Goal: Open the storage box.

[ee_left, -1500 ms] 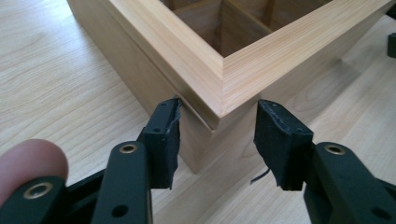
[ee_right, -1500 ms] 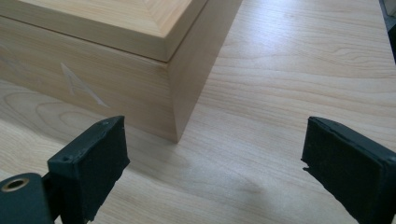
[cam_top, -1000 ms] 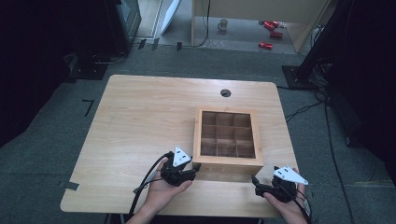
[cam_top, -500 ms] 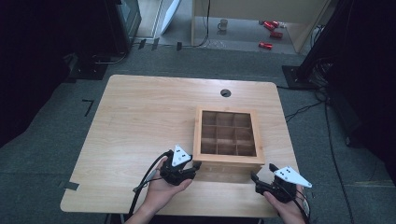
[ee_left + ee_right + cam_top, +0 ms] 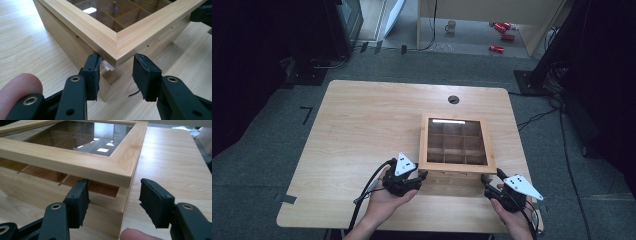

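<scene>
A wooden box with a glass-paned lid and a grid of compartments stands right of the table's middle. Its lid is raised a little at the near edge, so a gap shows above the base. My left gripper is at the near left corner, shut on the lid's corner, with one pad under the lid's edge. My right gripper is at the near right corner. Its jaws have just been closing and straddle that corner of the lid: one jaw is in the gap, and the other pad stands apart from the wood.
The light wooden table has a round cable hole behind the box. A cable trails from the left gripper toward the near edge. Beyond the table, a mug and red items lie on the floor, with dark stands at both sides.
</scene>
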A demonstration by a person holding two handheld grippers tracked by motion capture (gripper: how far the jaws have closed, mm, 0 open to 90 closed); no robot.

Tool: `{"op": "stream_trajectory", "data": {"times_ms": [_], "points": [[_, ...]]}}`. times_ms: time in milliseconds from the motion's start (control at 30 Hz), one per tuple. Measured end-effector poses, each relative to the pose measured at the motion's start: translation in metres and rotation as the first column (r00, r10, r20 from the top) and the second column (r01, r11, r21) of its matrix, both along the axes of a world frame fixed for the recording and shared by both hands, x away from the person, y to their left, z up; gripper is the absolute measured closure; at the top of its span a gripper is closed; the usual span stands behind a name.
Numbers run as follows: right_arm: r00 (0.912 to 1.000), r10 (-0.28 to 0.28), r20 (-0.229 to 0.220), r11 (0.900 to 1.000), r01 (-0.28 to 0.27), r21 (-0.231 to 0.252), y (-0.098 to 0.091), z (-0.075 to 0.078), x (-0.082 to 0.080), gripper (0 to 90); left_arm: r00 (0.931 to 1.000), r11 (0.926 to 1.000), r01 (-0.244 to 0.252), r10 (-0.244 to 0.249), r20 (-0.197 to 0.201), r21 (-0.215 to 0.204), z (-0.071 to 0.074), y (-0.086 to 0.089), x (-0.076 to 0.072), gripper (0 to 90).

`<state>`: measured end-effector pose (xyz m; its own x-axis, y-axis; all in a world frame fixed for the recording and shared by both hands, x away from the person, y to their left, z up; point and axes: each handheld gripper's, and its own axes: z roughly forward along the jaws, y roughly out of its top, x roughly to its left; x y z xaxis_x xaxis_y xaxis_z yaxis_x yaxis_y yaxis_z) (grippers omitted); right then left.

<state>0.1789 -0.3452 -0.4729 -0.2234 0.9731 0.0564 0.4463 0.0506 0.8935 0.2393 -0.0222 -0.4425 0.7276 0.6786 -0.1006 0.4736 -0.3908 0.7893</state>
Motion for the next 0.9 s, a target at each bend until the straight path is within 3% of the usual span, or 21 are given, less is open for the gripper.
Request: {"op": "stream_trajectory", "data": {"times_ms": [267, 500, 667, 800, 900], "points": [[0.9988, -0.025, 0.043, 0.9994, 0.026, -0.022, 0.002, 0.001, 0.003, 43.8, 1.0, 0.9999, -0.002, 0.002, 0.006, -0.017, 0.002, 0.002, 0.001, 56.7], [0.9983, -0.015, 0.057, 0.9993, 0.017, -0.033, 0.001, 0.003, 0.004, 43.2, 0.9997, 0.9996, -0.022, 0.022, 0.009, -0.018, 0.003, 0.016, 0.0, 40.5], [0.9956, -0.011, 0.093, 0.9993, 0.015, -0.033, 0.0, 0.013, 0.005, 42.0, 0.999, 0.9987, -0.043, 0.044, -0.01, 0.027, -0.007, 0.042, 0.0, 29.7], [0.9944, -0.001, 0.106, 0.9989, 0.006, -0.046, -0.002, 0.02, 0.009, 39.0, 0.9936, 0.9944, -0.098, 0.1, -0.051, 0.04, -0.019, 0.067, 0.006, 26.7], [0.9941, 0.004, 0.108, 0.9984, 0.002, -0.056, -0.003, 0.023, 0.011, 37.4, 0.9907, 0.9914, -0.119, 0.122, -0.059, 0.054, -0.024, 0.078, 0.007, 25.4]]}}
